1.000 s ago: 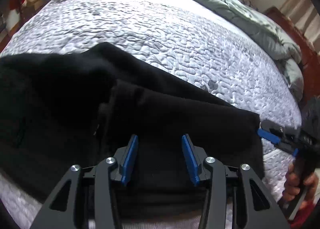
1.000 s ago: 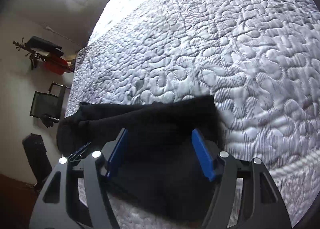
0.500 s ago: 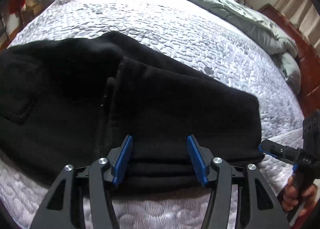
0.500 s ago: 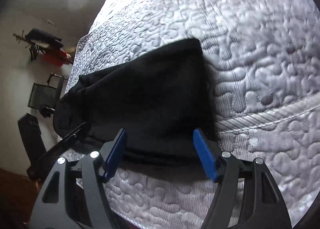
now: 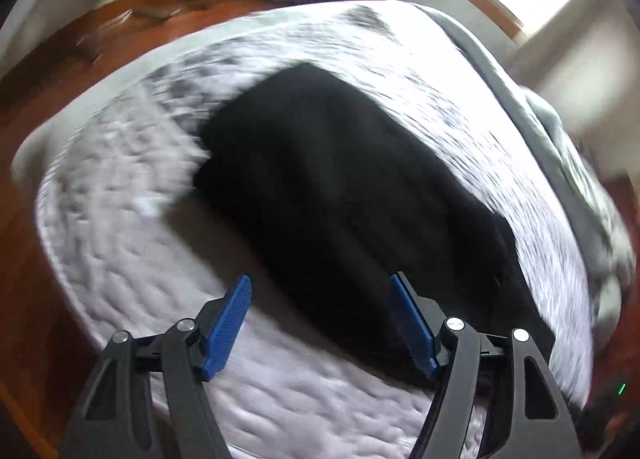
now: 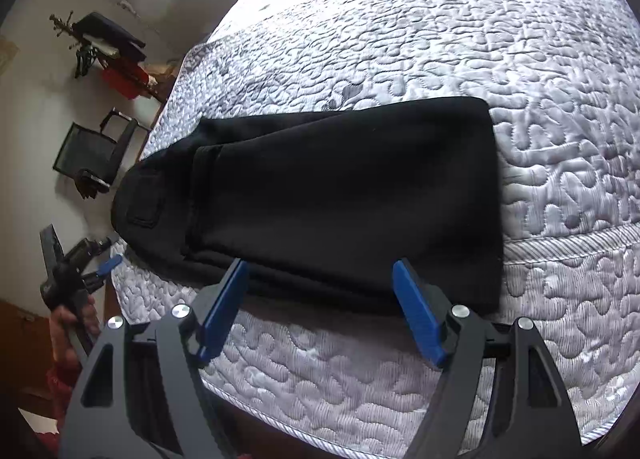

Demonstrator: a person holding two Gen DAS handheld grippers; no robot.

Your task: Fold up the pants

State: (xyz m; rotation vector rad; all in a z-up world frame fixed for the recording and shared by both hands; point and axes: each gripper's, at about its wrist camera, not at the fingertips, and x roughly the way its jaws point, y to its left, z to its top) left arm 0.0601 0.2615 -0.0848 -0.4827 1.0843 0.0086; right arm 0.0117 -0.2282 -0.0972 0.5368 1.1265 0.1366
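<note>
The black pants (image 6: 340,195) lie folded in a flat stack on the quilted grey bed (image 6: 480,39), near its front edge, a back pocket showing at the left end. My right gripper (image 6: 320,299) is open and empty, hovering just in front of the stack's near edge. My left gripper (image 5: 320,315) is open and empty, off the pants' (image 5: 352,199) left end; this view is motion-blurred. The left gripper also shows in the right wrist view (image 6: 108,261), held by a hand beyond the bed's left corner.
A grey-green duvet (image 5: 580,163) is bunched along the bed's far side. Wooden floor (image 5: 80,59) surrounds the bed. A black chair (image 6: 92,147) and a rack with red and black items (image 6: 112,55) stand by the wall at the left.
Both grippers have pulled back off the pants and away from the bed. The left gripper has swung to the pants' left end, blurring its view. The folded stack stays put.
</note>
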